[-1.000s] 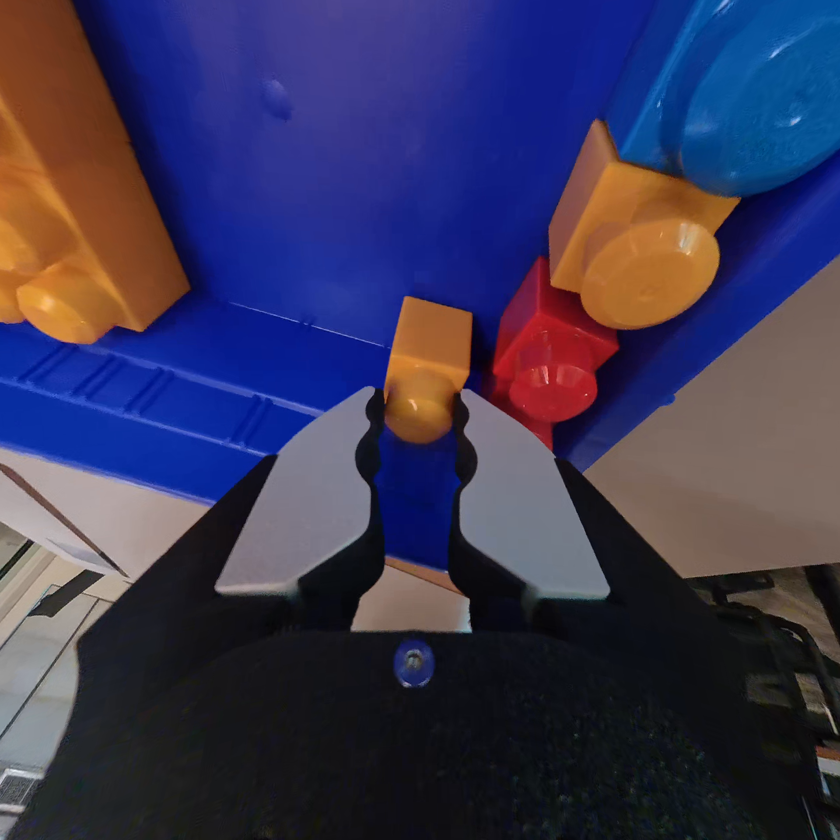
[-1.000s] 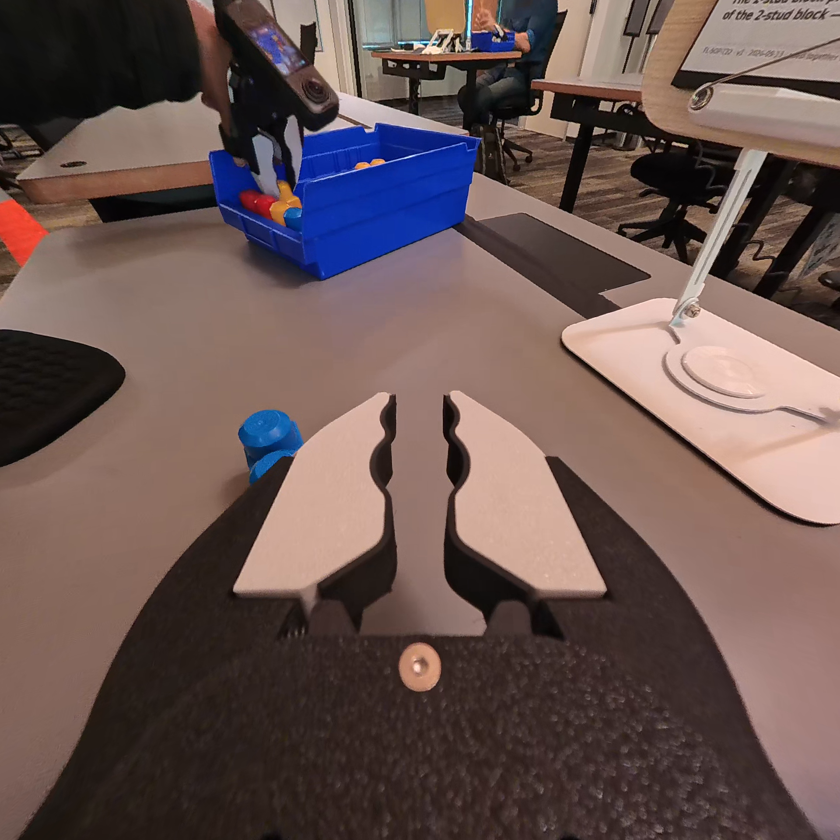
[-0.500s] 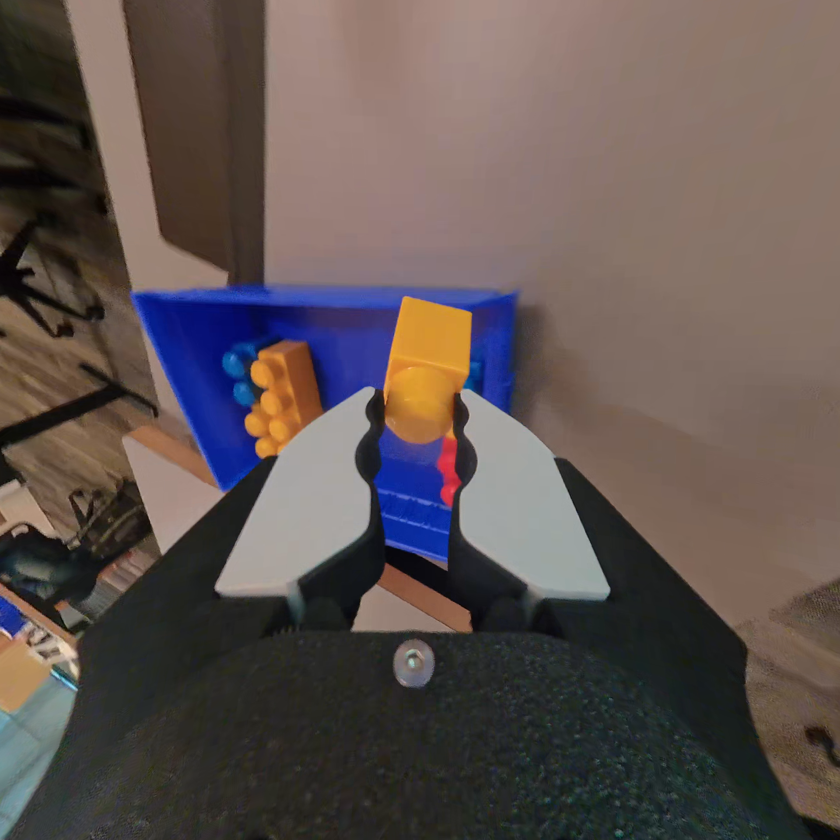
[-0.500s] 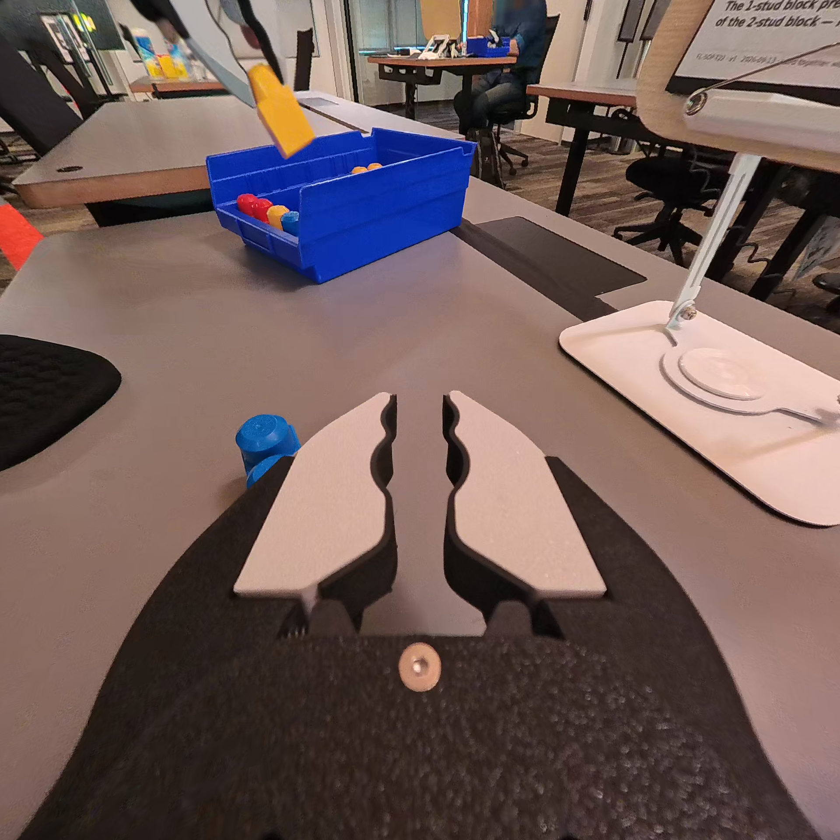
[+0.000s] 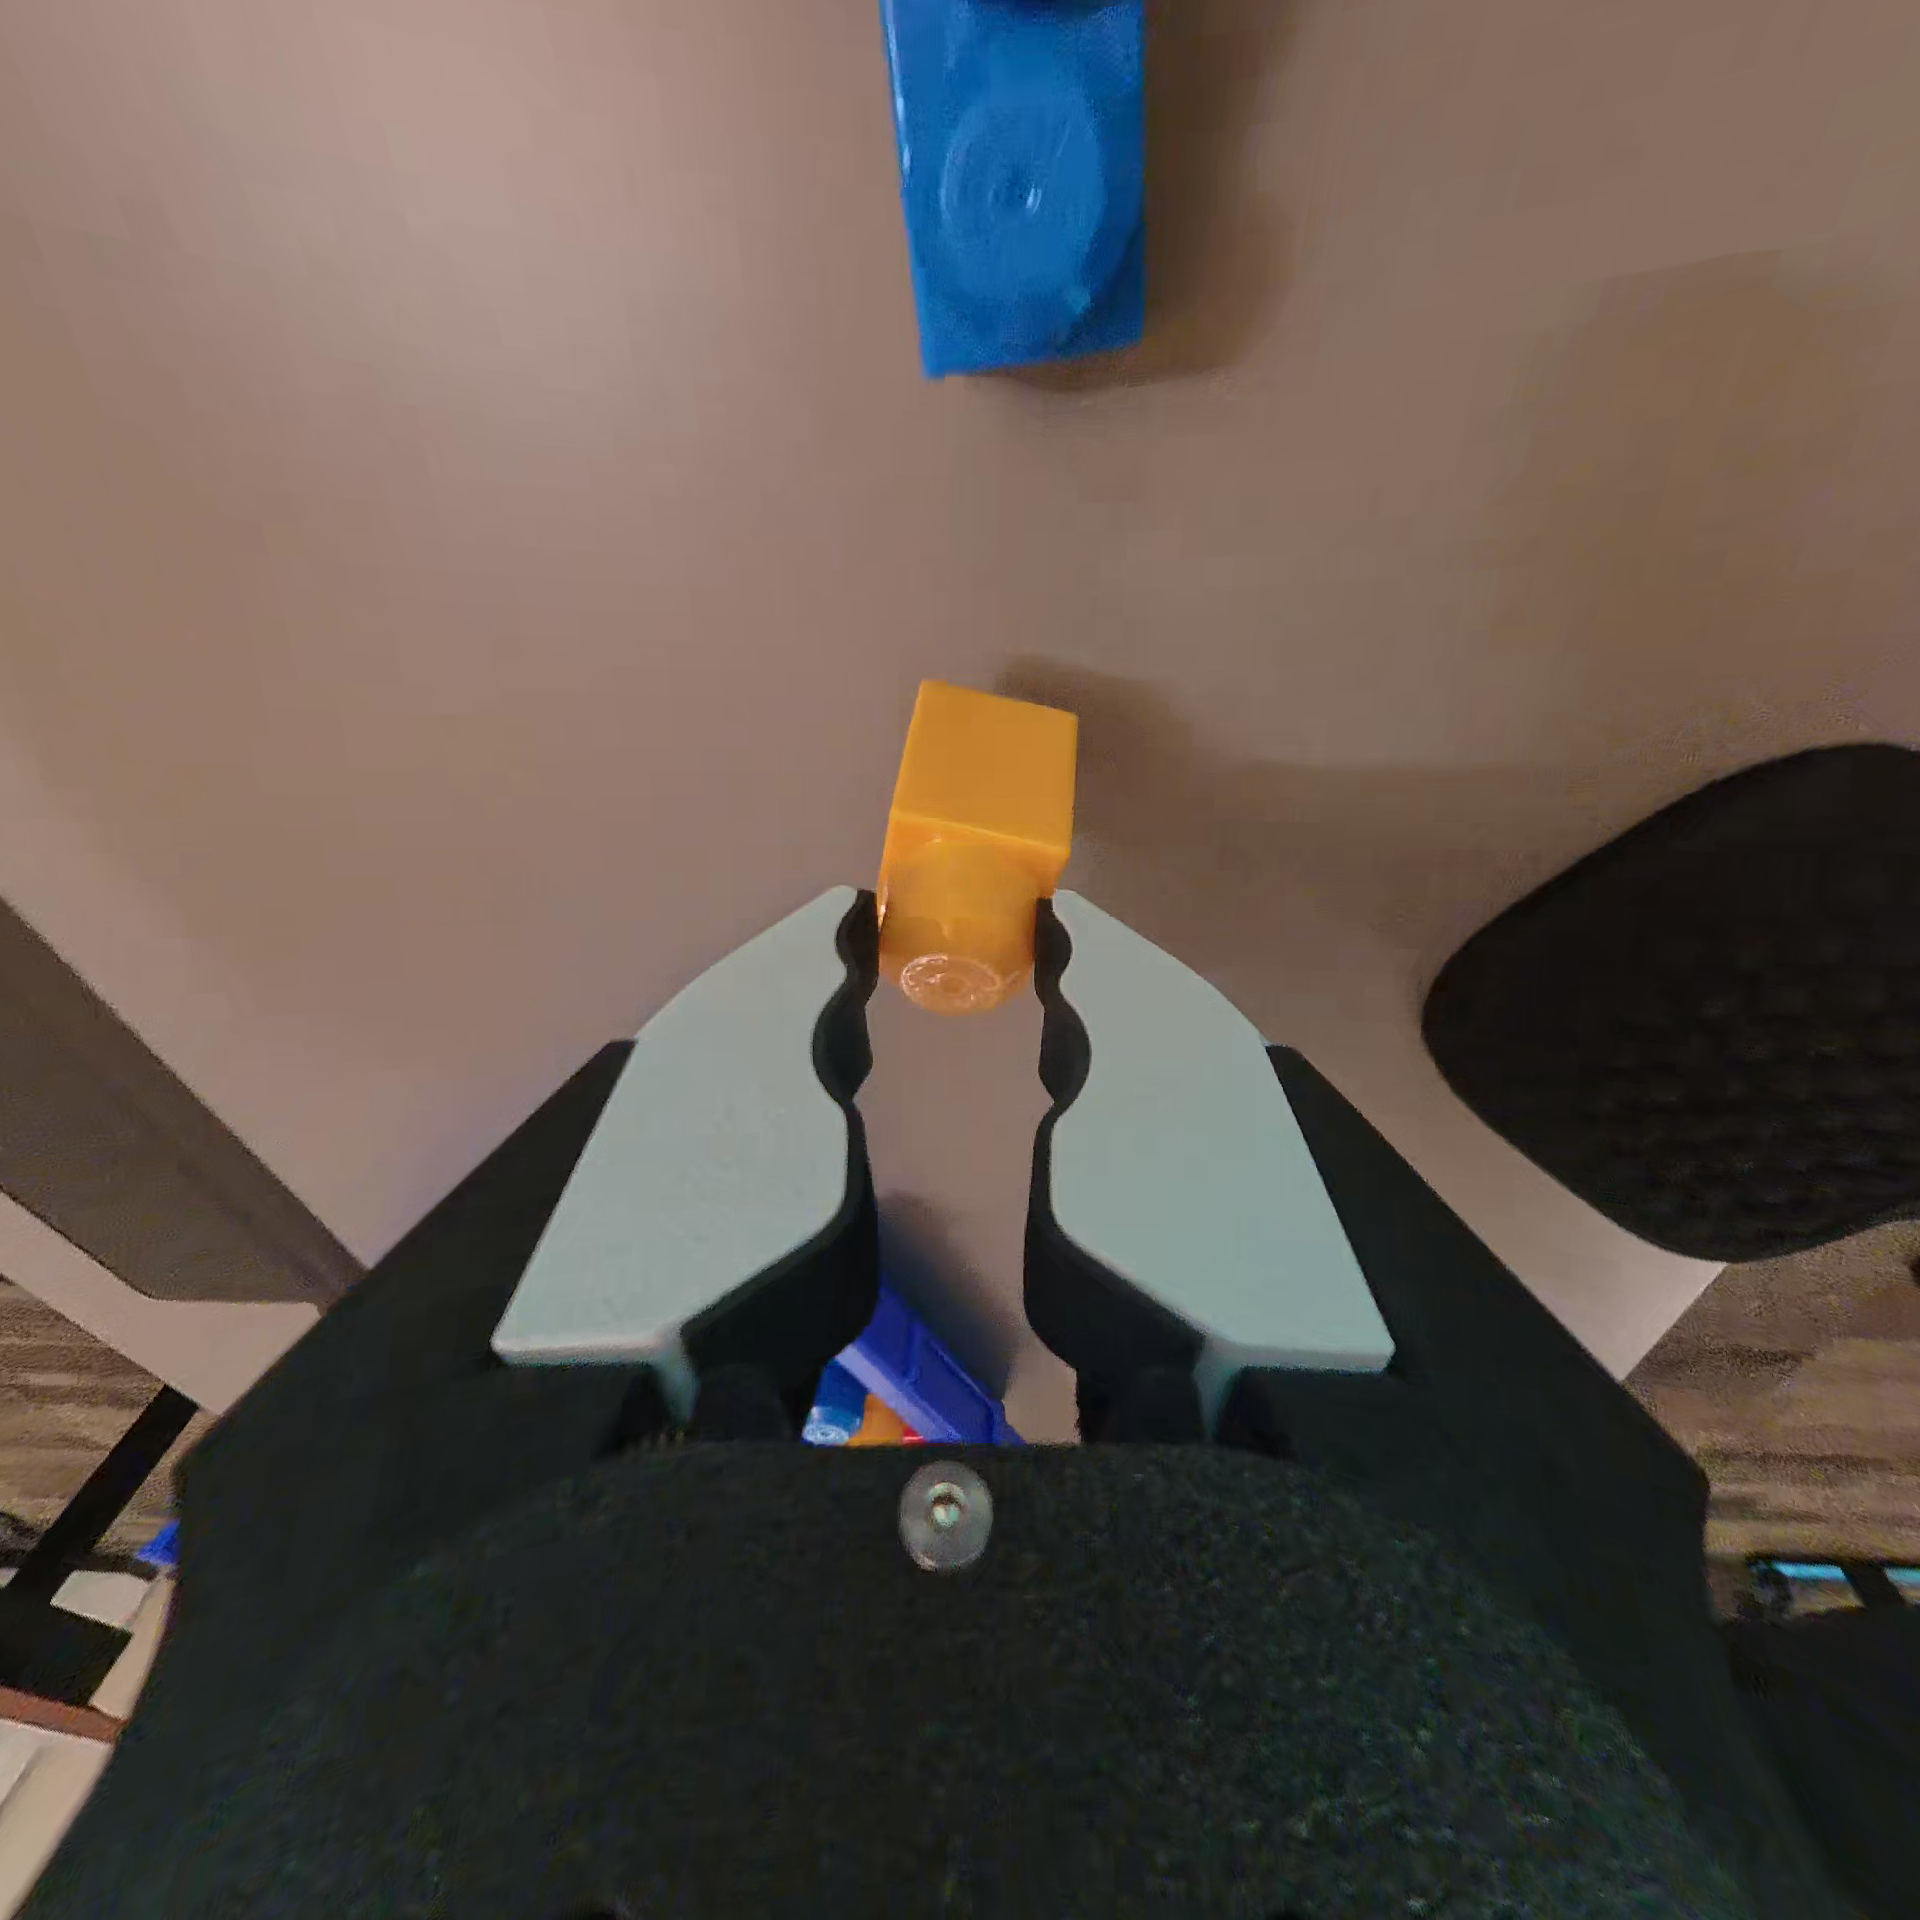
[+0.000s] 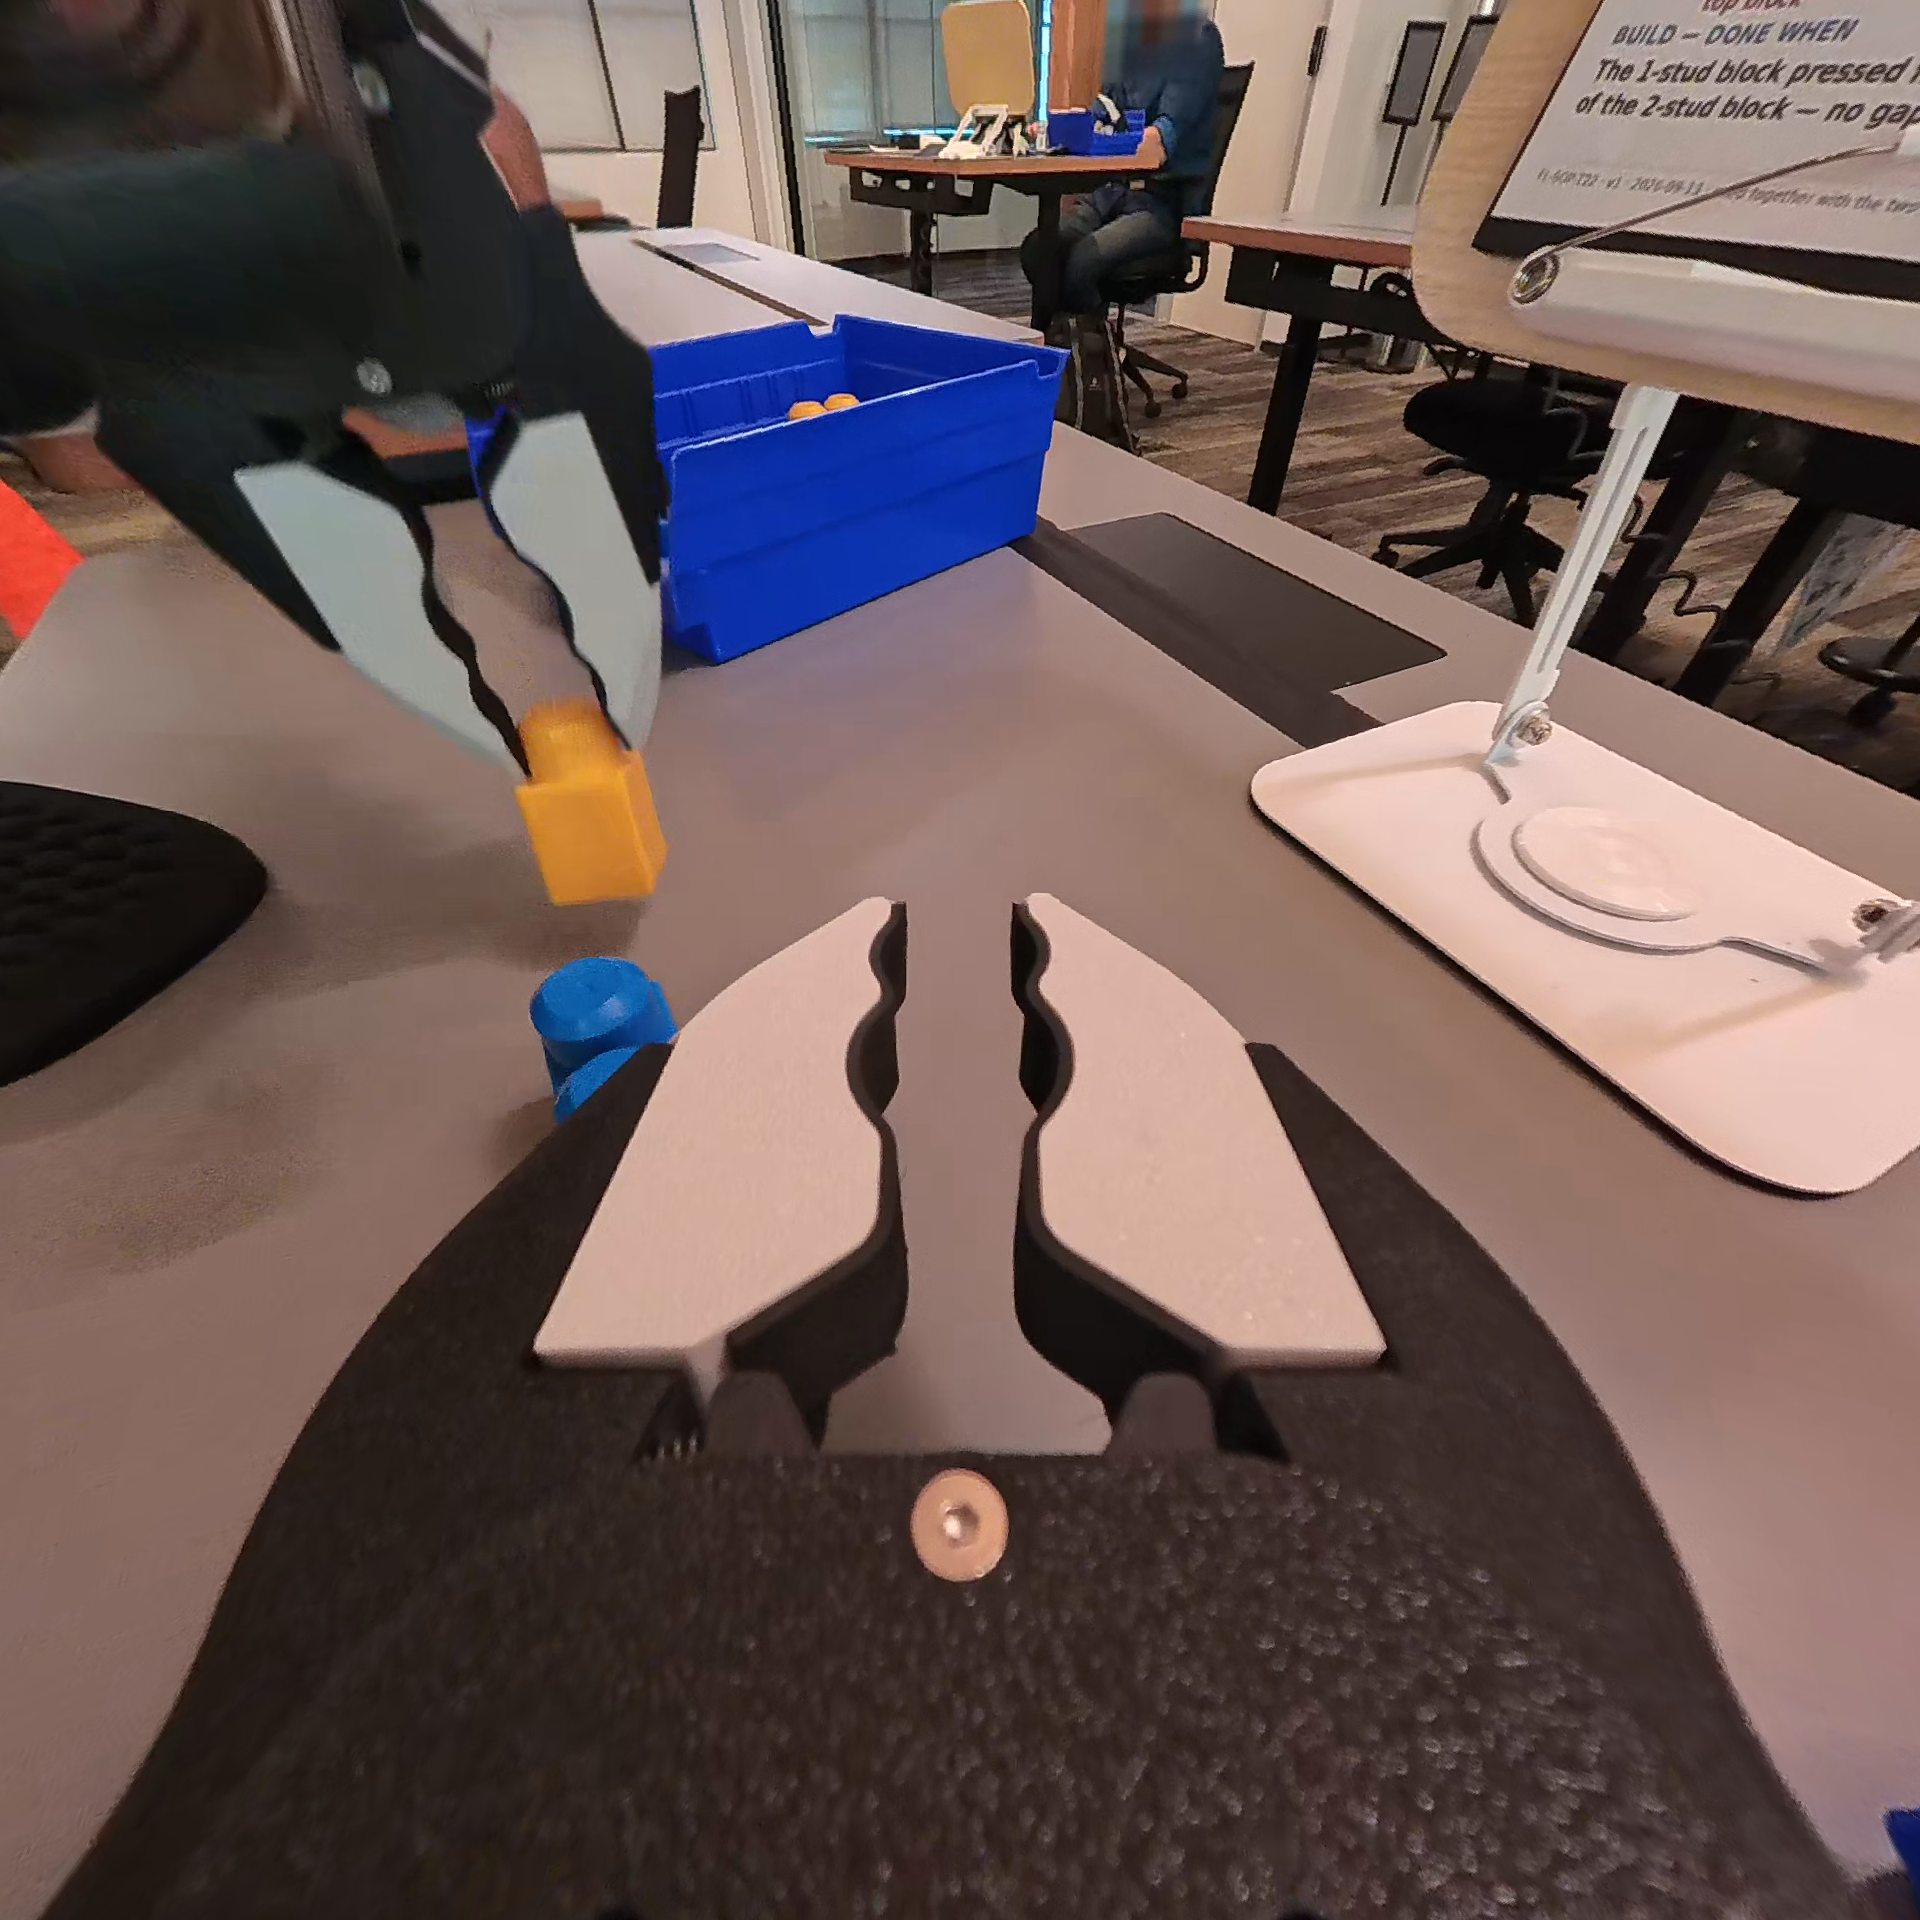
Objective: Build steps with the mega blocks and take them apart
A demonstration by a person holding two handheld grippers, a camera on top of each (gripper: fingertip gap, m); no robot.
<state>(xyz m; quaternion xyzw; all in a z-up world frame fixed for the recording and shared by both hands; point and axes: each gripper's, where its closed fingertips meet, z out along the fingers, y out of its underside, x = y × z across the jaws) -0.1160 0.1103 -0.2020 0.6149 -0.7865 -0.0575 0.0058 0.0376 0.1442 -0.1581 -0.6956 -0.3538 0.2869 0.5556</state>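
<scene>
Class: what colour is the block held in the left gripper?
Orange block; clearest in the right wrist view.

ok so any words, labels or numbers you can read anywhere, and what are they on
Printed sheet on the white stand, right wrist view: lines of blue and black print, which I won't copy out; the bottom line is too small to read.
Blue bin, orange block, blue block: no writing visible.
Left gripper, right gripper: none.
</scene>
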